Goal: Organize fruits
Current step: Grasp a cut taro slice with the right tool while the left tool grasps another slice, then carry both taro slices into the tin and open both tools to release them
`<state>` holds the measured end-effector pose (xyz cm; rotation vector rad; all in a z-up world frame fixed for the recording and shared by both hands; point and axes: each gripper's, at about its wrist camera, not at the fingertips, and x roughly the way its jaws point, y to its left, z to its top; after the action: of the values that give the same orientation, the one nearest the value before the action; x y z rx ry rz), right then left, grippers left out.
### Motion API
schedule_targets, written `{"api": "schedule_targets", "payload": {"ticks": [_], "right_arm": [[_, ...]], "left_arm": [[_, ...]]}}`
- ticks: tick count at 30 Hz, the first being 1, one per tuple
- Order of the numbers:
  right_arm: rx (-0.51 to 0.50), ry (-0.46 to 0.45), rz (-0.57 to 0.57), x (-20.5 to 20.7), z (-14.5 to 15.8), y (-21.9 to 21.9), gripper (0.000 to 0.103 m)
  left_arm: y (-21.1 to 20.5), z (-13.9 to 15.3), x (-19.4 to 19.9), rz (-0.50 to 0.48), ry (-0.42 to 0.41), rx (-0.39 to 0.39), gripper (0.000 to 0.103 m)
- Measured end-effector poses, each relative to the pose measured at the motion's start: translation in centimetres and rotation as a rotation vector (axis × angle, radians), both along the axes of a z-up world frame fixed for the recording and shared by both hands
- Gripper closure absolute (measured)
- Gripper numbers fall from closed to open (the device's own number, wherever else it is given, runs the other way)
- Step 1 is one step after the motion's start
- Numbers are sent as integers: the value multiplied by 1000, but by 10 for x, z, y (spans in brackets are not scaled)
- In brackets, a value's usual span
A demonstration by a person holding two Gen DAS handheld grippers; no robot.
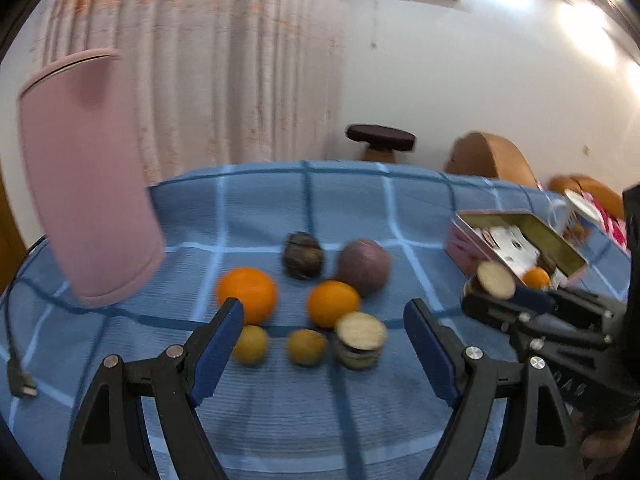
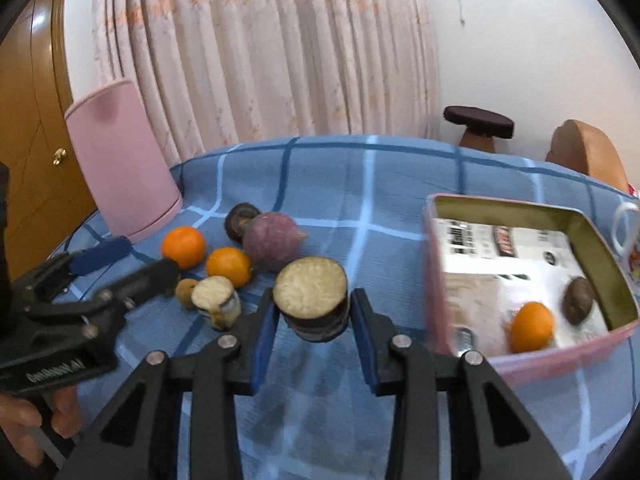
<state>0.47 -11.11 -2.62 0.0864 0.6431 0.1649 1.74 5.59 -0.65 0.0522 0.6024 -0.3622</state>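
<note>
My right gripper (image 2: 314, 312) is shut on a cut eggplant piece (image 2: 311, 294), pale face up, held above the blue checked cloth left of the pink tin (image 2: 434, 264); it also shows in the left wrist view (image 1: 496, 280). The tin holds an orange (image 2: 532, 326) and a dark fruit (image 2: 578, 300). My left gripper (image 1: 324, 332) is open and empty, just short of the fruit group: two oranges (image 1: 247, 294) (image 1: 333, 303), two small brown fruits (image 1: 250, 344) (image 1: 307, 347), a second eggplant piece (image 1: 360, 340), a purple round fruit (image 1: 363, 267) and a dark fruit (image 1: 303, 255).
A tall pink container (image 1: 88, 176) stands at the table's back left. A black cable with a plug (image 1: 18, 376) lies at the left edge. A white mug (image 2: 628, 236) stands right of the tin. A stool (image 2: 478, 126) and chair are behind the table.
</note>
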Motion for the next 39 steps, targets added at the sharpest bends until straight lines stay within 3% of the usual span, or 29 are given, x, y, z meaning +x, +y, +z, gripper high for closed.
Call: {"api": "schedule_targets", "payload": {"ticks": [3,5,7,11,18,19,20,24,28,34,39], "right_arm": [[15,-4,-31,-1,2,-11,64],[31,4,-38,2,1,-15,64],[42,11,-36,3,1,-16,64],[51,5,-28,1,2,-17,64],[47,10,-31,3,1,-16,64],[37,15,-33,4,0,-15,64],[27,23,-36,5,-1,-15,65],[58,35,-33,7,-2,-18,65],[76,-6,-22,1,4,-20,65],[92,-65,-7,-6,15,-21,65],[81,-120,-17,-11,25,-27,65]], "left_arm": [[-17,-6,2,-21,18,60,23],[-23,-6,4,-33,31,49,31],[-26,-9,11,-26,72,30,33],[-35,-22,23,-13,149,58,54],[-55,-27,25,11,137,169,55],[-53,-27,24,12,138,161,56],[-49,-26,25,30,137,150,68],[-29,-24,25,32,148,32,68],[-14,-11,12,52,62,-51,68],[-6,3,-2,102,-67,-110,68],[-6,6,-5,155,-99,-132,68]]}}
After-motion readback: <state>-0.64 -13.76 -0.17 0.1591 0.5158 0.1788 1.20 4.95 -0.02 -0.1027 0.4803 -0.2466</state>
